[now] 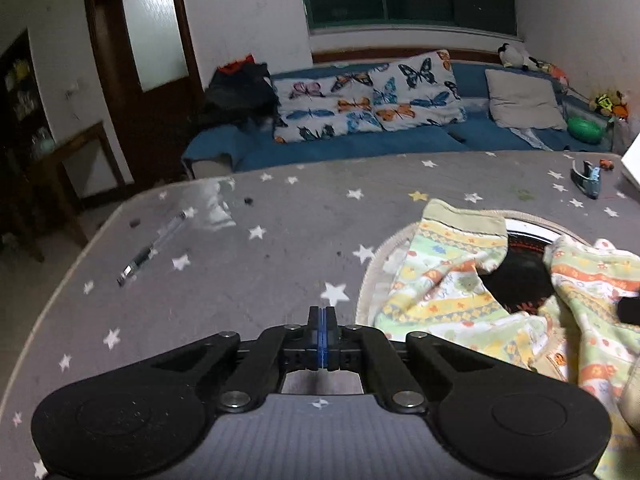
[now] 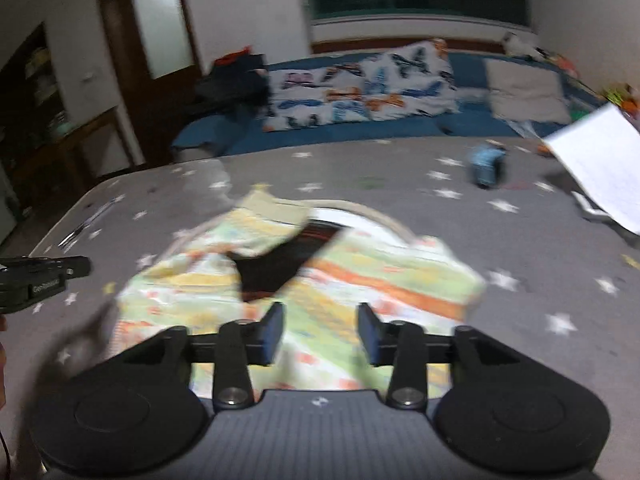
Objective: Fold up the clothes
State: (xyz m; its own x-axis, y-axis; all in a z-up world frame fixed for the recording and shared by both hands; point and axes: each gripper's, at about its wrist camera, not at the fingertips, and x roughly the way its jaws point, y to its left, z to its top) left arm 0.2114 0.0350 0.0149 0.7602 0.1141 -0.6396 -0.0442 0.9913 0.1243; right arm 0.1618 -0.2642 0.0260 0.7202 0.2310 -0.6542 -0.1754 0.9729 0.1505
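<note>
A small patterned garment [image 1: 452, 280] in green, yellow and orange lies crumpled on the grey star-print table [image 1: 240, 264], partly over a round dark item with a white rim [image 1: 524, 268]. My left gripper [image 1: 322, 320] is shut with nothing between its fingers, over bare tablecloth just left of the garment. In the blurred right wrist view the same garment [image 2: 360, 280] spreads below my right gripper [image 2: 321, 332], which is open and hovers above the cloth's near part. The left gripper's black tip [image 2: 60, 270] shows at the left edge.
A pen [image 1: 138, 258] and small bits lie on the table's left side. A blue toy [image 1: 588, 178] and a white sheet of paper [image 2: 600, 164] sit at the far right. Behind the table stands a blue sofa [image 1: 360, 140] with butterfly pillows [image 1: 368, 96].
</note>
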